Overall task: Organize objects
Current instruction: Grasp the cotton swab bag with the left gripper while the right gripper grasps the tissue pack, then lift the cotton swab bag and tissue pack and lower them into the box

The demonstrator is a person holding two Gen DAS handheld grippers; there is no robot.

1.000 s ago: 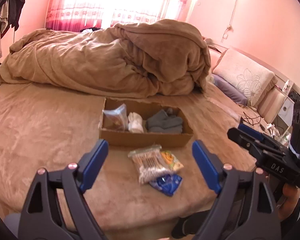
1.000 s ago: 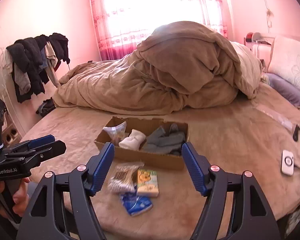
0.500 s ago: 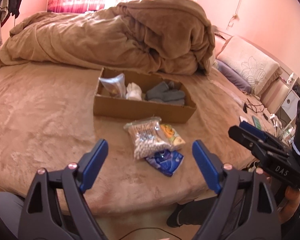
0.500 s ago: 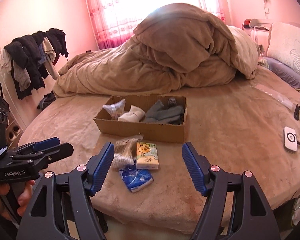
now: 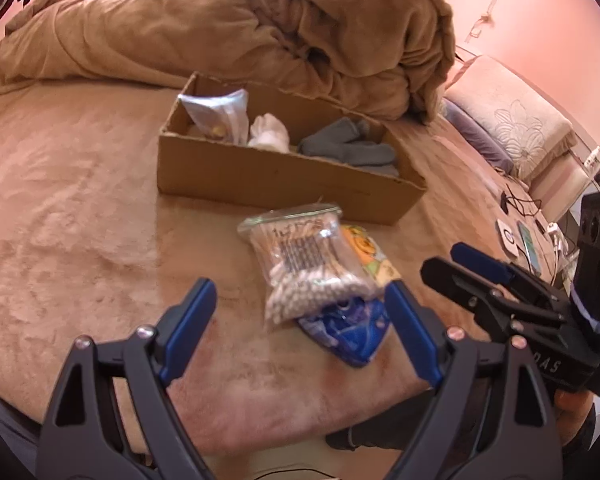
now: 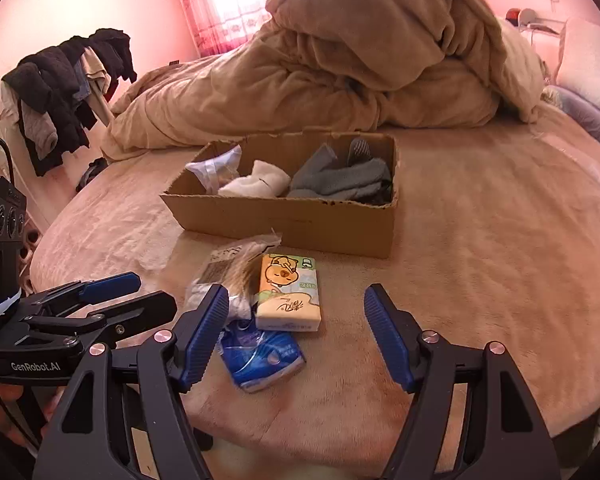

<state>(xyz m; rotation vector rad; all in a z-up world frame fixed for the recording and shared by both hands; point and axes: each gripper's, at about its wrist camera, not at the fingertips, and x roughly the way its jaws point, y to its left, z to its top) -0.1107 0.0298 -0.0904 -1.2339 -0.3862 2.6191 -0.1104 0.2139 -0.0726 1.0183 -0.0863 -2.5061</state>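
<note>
A cardboard box (image 5: 284, 184) (image 6: 288, 220) on the bed holds a clear bag, white socks (image 6: 260, 182) and grey socks (image 6: 340, 180). In front of it lie a clear bag of cotton swabs (image 5: 308, 264) (image 6: 220, 276), a yellow tissue pack (image 6: 290, 294) (image 5: 370, 252) and a blue tissue pack (image 6: 260, 356) (image 5: 348, 332). My left gripper (image 5: 300, 328) is open and empty, just short of the swab bag. My right gripper (image 6: 296, 332) is open and empty, over the two tissue packs.
A heaped brown duvet (image 6: 340, 60) lies behind the box. Pillows (image 5: 516, 120) are at the right. A phone and a white device with cables (image 5: 516, 236) lie near the bed's right edge. Clothes hang on a rack (image 6: 60, 88) at the left.
Both grippers have moved forward and down towards the three packets in front of the box. Both stay open. Nothing on the bed has moved.
</note>
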